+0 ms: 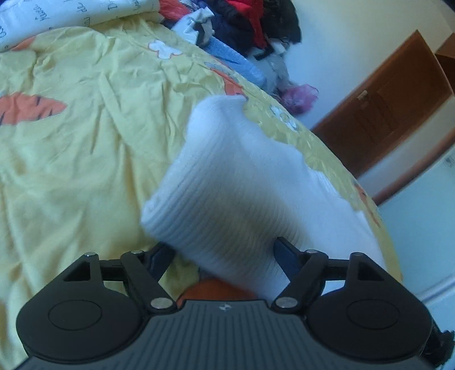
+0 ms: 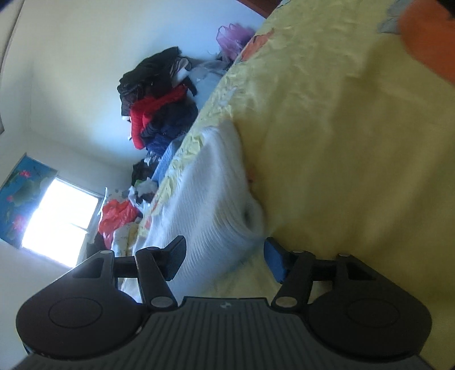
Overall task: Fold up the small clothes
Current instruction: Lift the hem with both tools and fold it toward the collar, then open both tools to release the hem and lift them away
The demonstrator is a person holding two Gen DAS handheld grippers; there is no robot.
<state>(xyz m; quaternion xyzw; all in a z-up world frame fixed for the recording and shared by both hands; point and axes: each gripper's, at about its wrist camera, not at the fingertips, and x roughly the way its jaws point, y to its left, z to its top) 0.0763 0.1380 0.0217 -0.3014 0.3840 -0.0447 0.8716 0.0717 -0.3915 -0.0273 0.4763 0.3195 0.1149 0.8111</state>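
White ribbed sock (image 1: 227,182) lies lengthwise away from left gripper (image 1: 224,253); both grippers' fingers apart.

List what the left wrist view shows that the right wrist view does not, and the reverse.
Only the left wrist view shows the brown wooden door, the white pillow with script lettering and the orange carrot print on the sheet.

Only the right wrist view shows the bright window and the blue flowered curtain beside it.

Both show the white ribbed sock lying on the yellow sheet, the clothes pile against the wall, and that view's own gripper, left or right, open around the sock's near end.
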